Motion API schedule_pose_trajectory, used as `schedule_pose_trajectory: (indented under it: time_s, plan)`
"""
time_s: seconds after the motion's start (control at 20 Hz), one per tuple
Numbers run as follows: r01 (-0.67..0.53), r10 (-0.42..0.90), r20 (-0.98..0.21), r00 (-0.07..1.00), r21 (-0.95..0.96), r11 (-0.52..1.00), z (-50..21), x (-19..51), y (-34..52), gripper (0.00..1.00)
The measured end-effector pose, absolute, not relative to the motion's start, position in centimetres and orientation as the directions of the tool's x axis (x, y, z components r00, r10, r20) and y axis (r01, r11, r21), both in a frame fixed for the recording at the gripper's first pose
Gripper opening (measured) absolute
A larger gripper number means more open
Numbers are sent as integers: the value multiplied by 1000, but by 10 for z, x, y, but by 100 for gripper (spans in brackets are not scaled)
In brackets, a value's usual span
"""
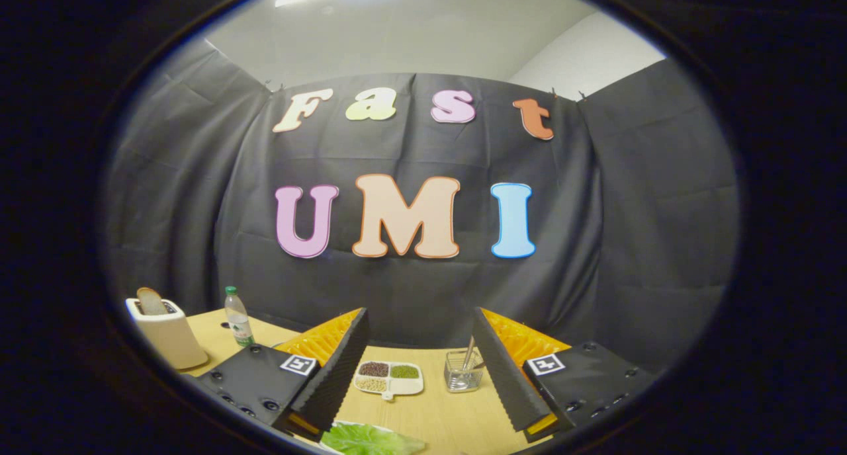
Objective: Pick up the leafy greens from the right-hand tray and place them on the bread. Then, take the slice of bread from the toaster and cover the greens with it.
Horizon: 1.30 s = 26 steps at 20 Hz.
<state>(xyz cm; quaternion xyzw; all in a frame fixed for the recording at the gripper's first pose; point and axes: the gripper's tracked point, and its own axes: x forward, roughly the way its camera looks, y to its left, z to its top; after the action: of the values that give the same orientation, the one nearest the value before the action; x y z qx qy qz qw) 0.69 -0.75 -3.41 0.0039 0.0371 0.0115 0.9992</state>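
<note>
The desk (437,409) runs from the claw to the booth's back cloth. On its far left corner stands the toaster (167,332) with a bread slice (151,301) poking up from its slot, well apart from the claw and off to its left. A bottle (237,317) stands just right of the toaster. The claw (418,382) is spread wide and grips nothing. Beyond it, between the fingers, lies a small divided dish (389,379) of grains, with a clear cup (462,371) beside it.

The greens (370,440) lie low and closest of all, just under the claw and a little toward its left finger, on a pale tray rim. I judge the coming move to be a dip downward and slightly left.
</note>
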Motion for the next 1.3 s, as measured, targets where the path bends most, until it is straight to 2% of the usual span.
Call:
schedule_pose_trajectory:
  time_s: [0.6, 0.95, 1.3]
  plan:
    - [-87, 106, -355, 929, 68, 994, -151, 11, -20, 99]
    - [-165, 194, -543, 817, 102, 981, -239, -15, -14, 99]
    - [-212, 251, -677, 692, 142, 967, -300, -40, -13, 99]
